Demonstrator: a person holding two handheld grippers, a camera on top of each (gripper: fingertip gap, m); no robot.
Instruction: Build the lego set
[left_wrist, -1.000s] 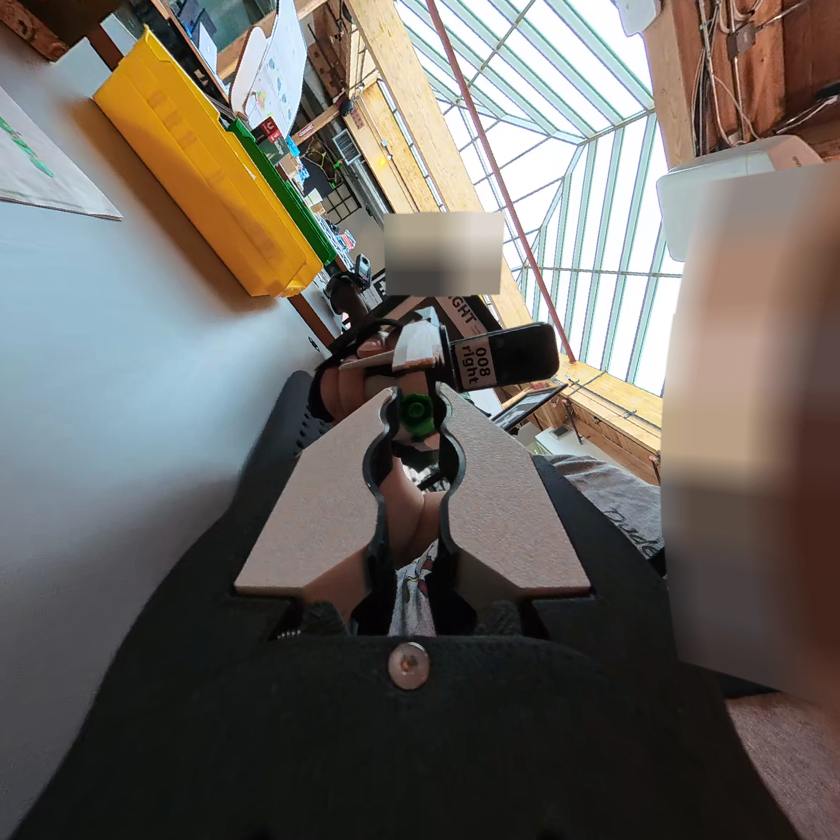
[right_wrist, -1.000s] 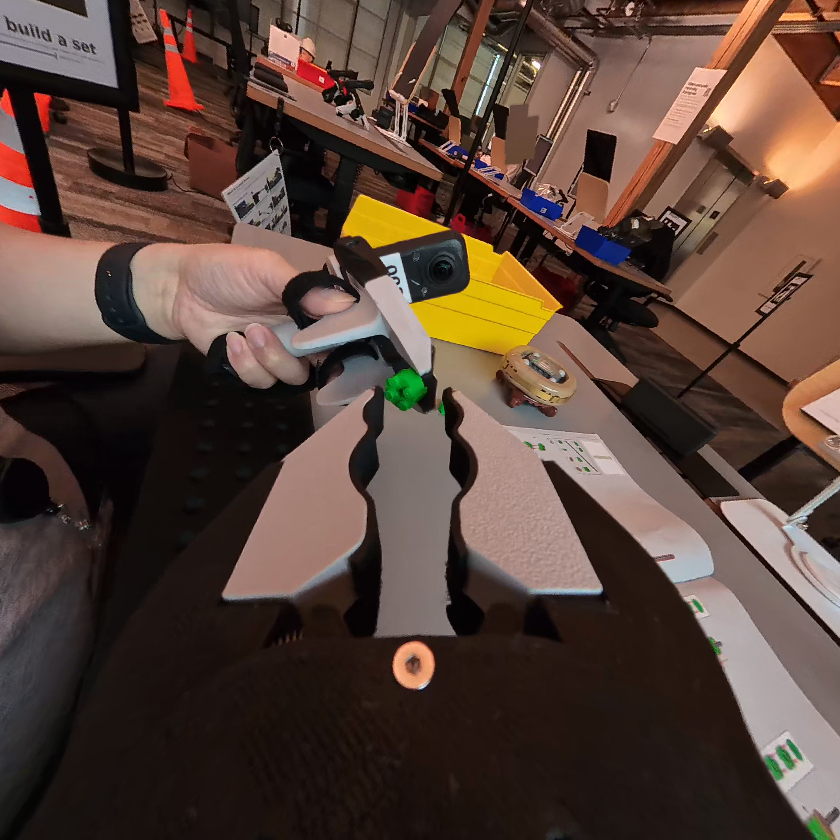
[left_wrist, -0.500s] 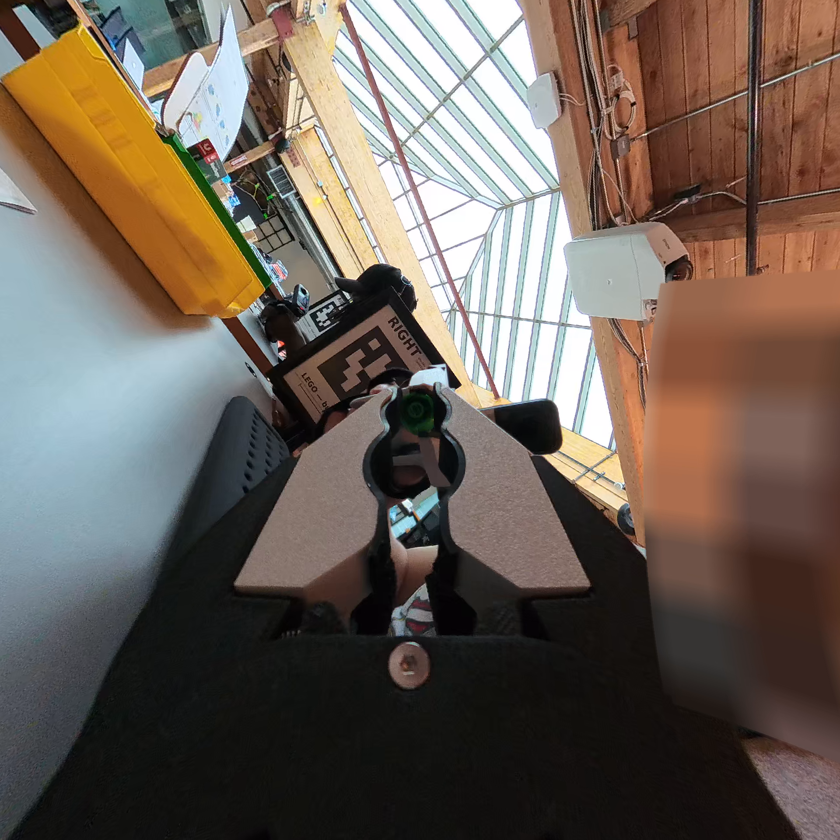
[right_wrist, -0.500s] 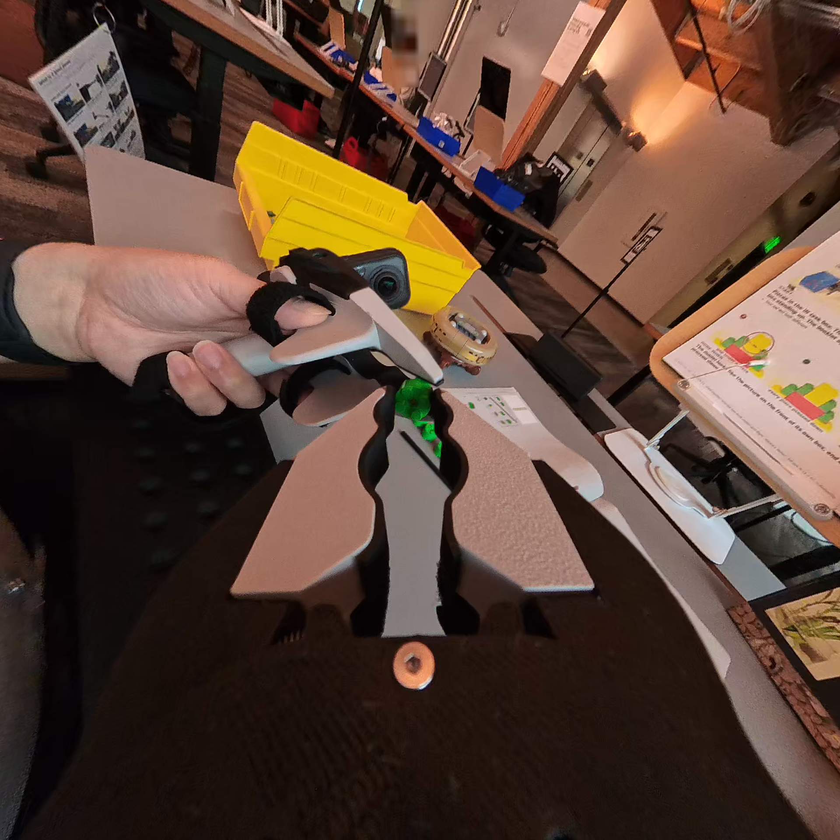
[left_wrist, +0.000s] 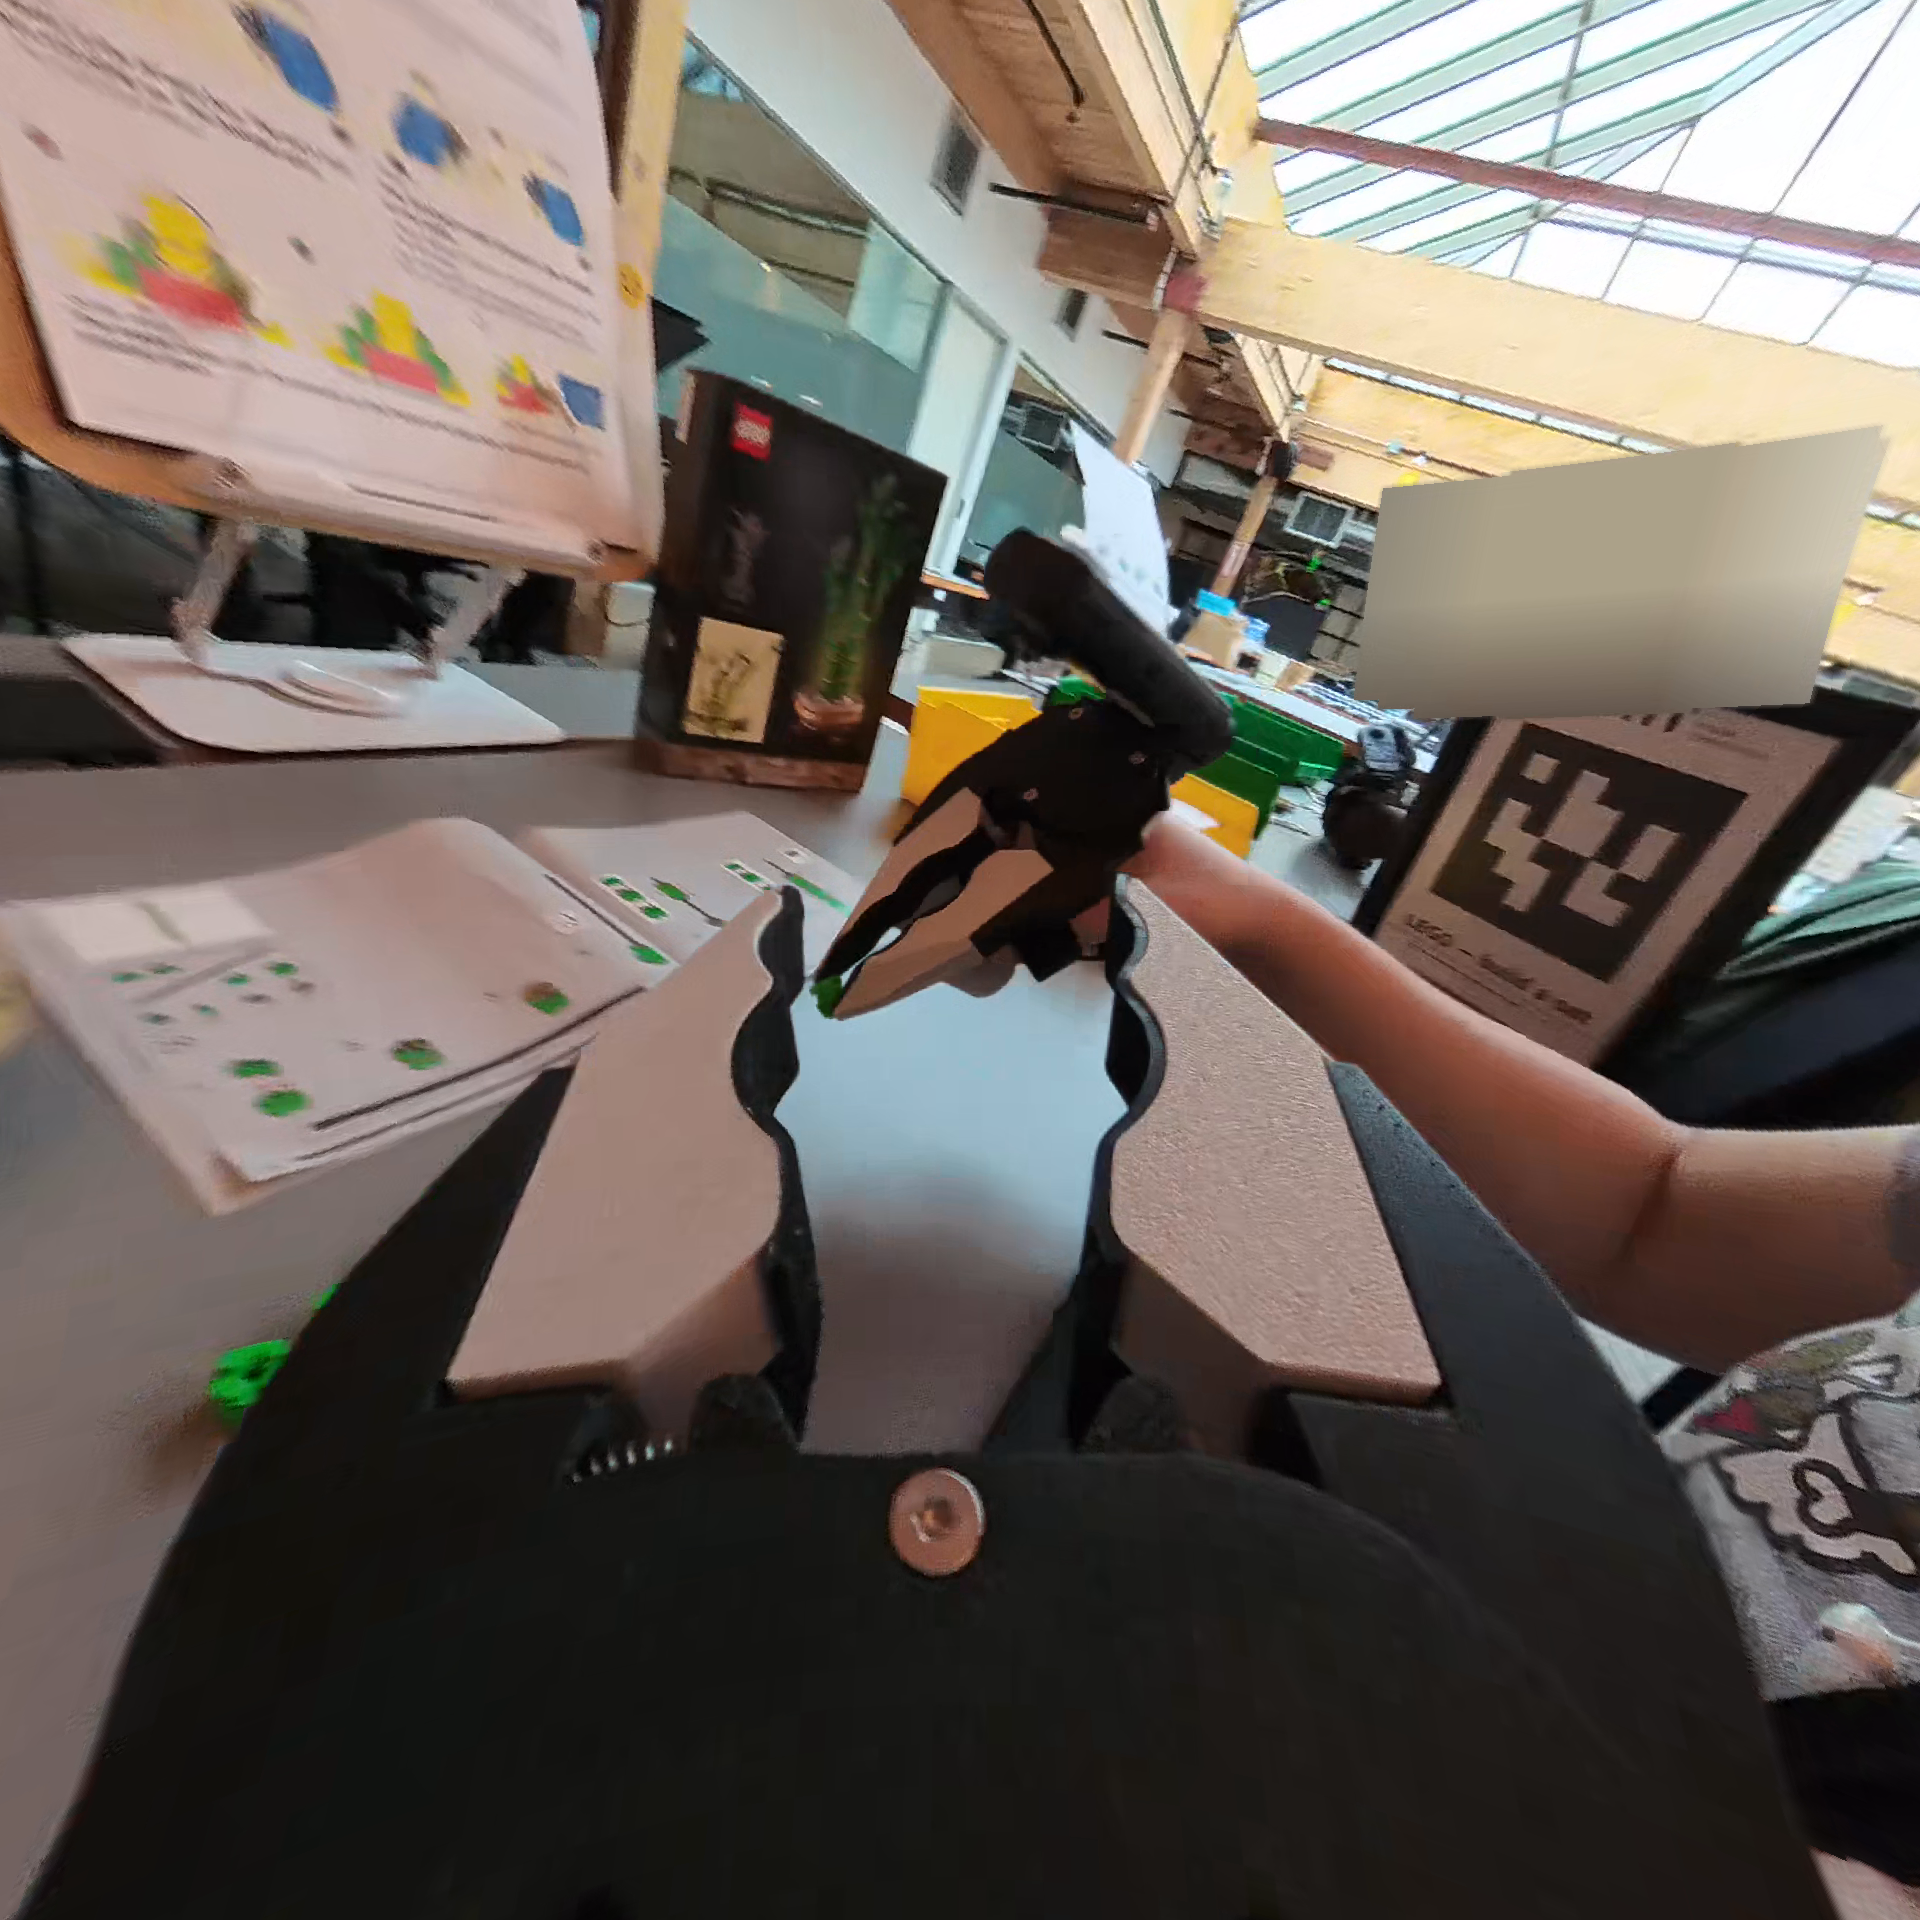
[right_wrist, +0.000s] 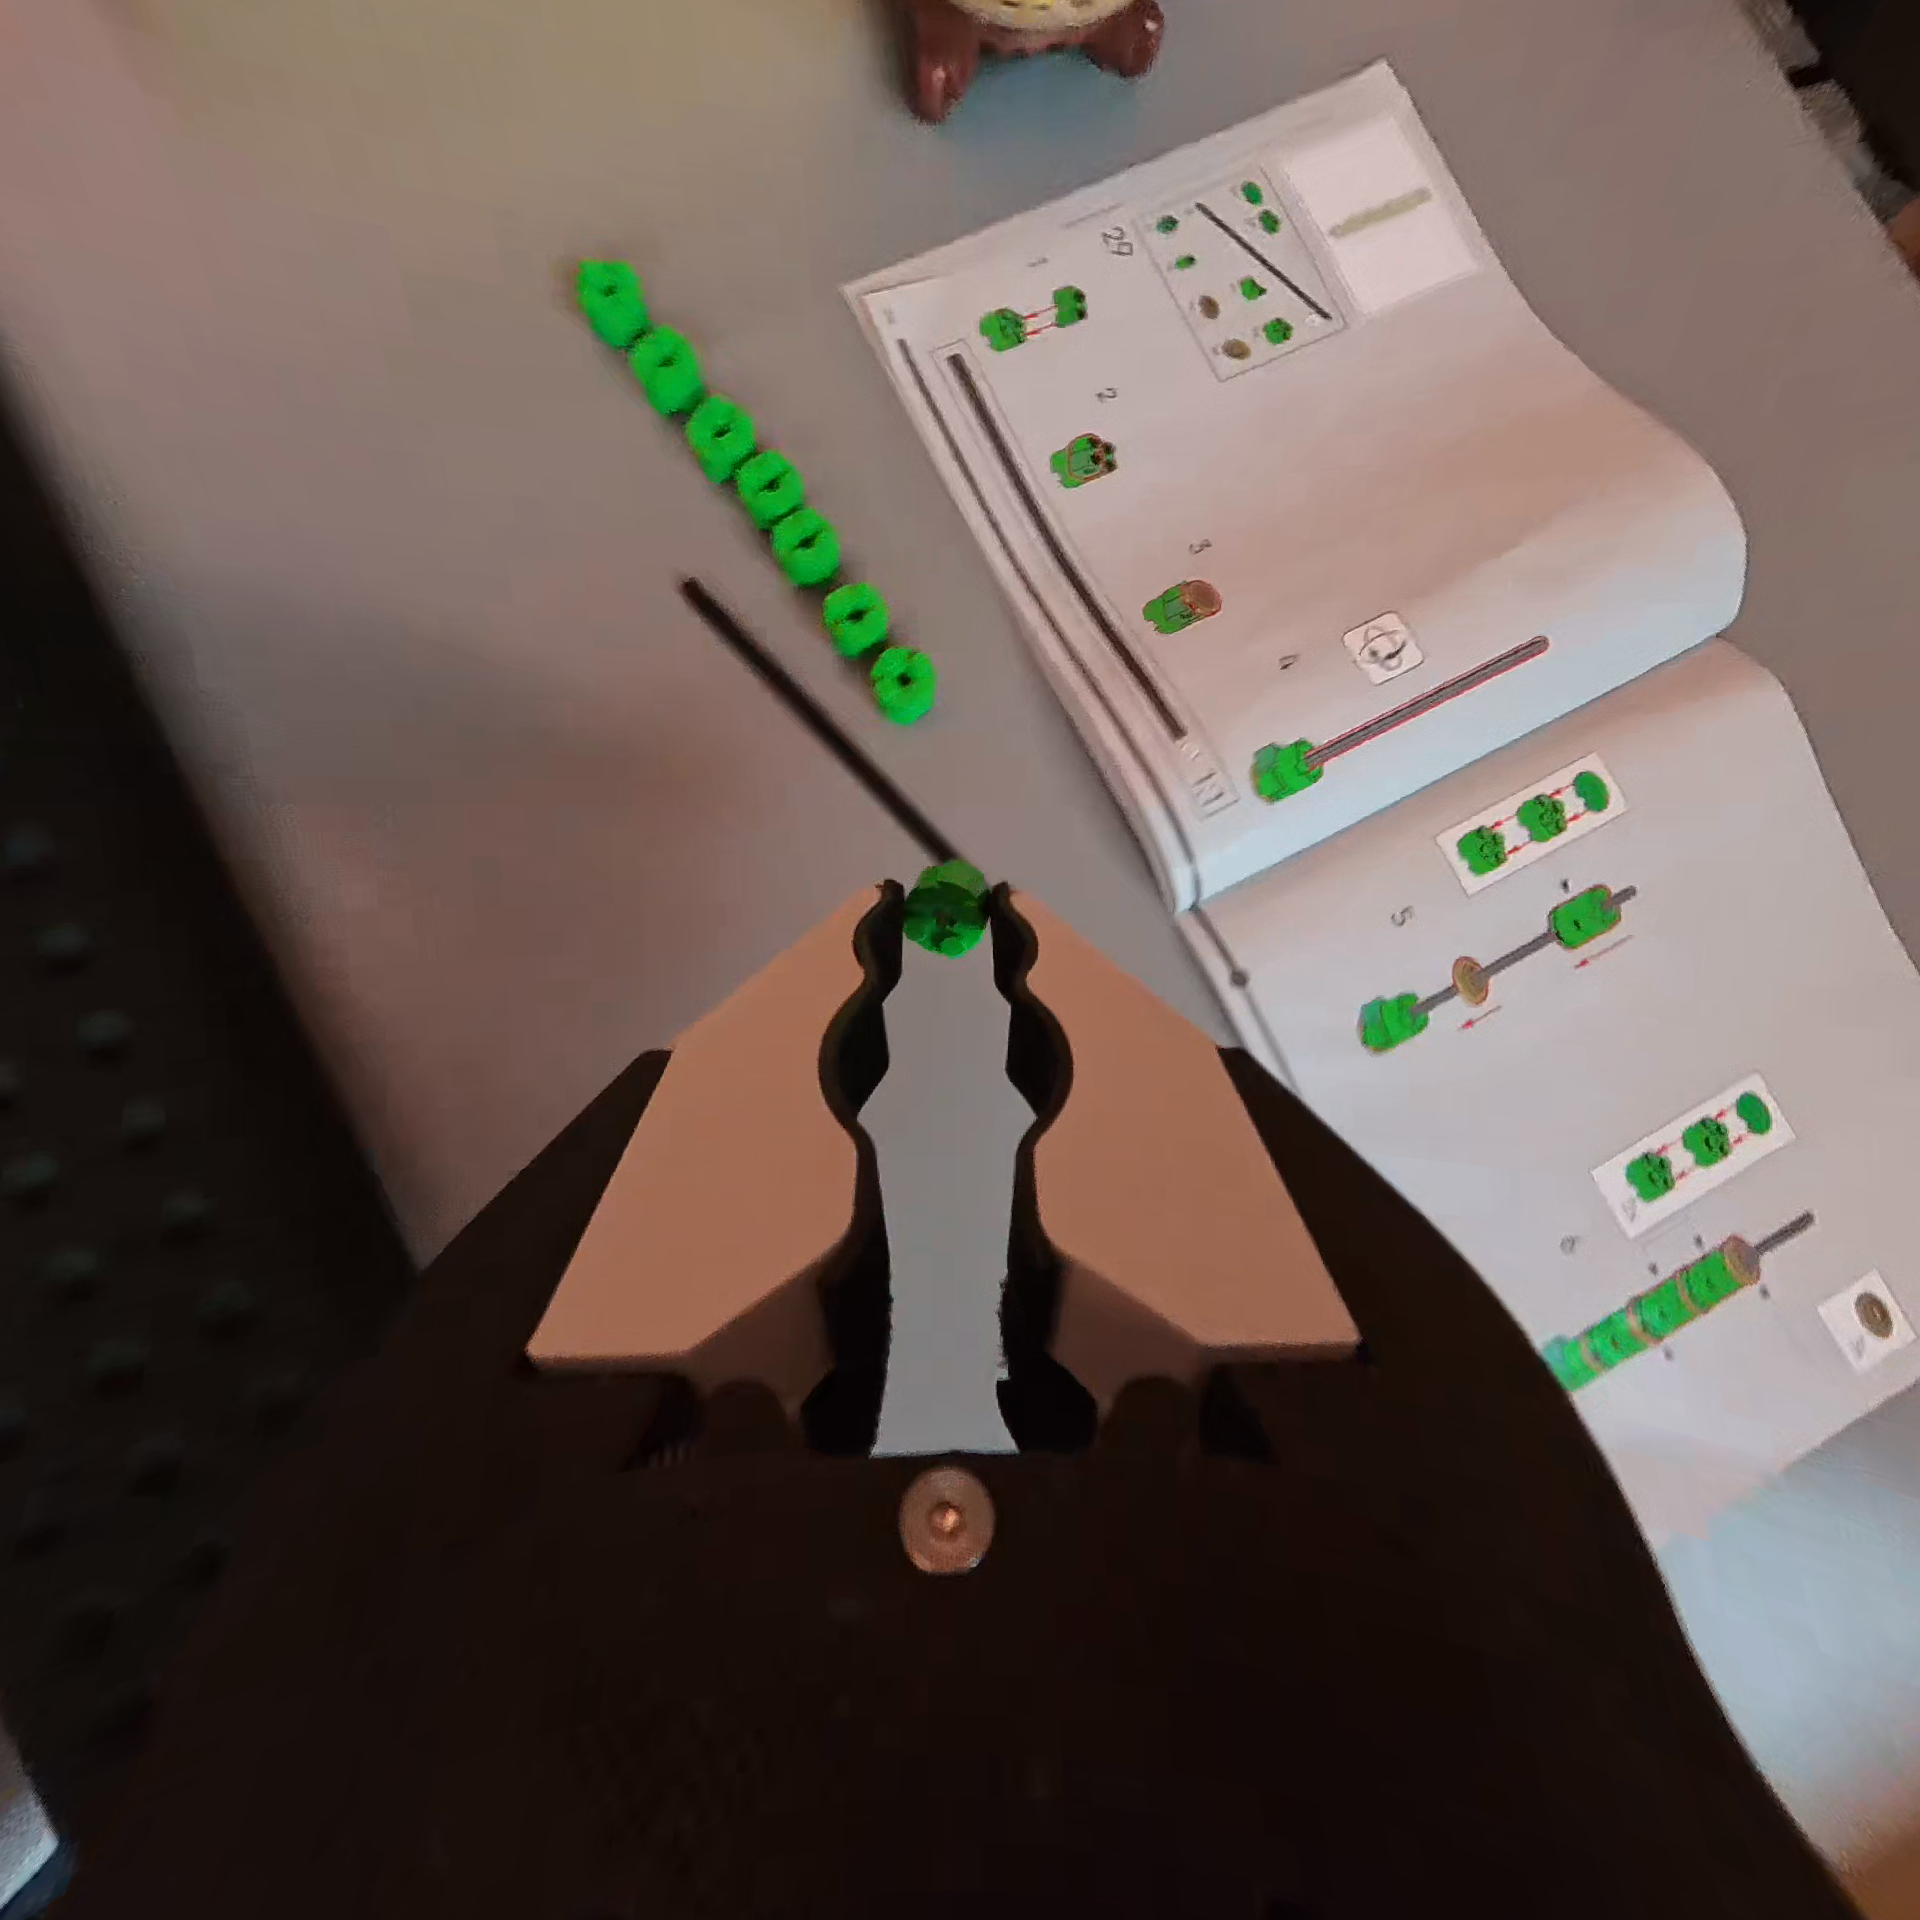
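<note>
My right gripper is shut on a small green round brick at its fingertips, held above the grey table. A thin black axle rod lies just beyond it. A row of several green round bricks lies past the rod. In the left wrist view the right gripper points down-left with the green brick at its tip. My left gripper is open and empty, its jaws wide apart, close to the right gripper's tip.
An open instruction booklet lies to the right of the parts and also shows in the left wrist view. A brown-footed model base stands farther off. A loose green brick, a set box, yellow bins and a sign surround the table.
The left gripper, shut on the green brick before, has opened and swung down toward the table. The right gripper closed on the brick and now looks down at the parts.
</note>
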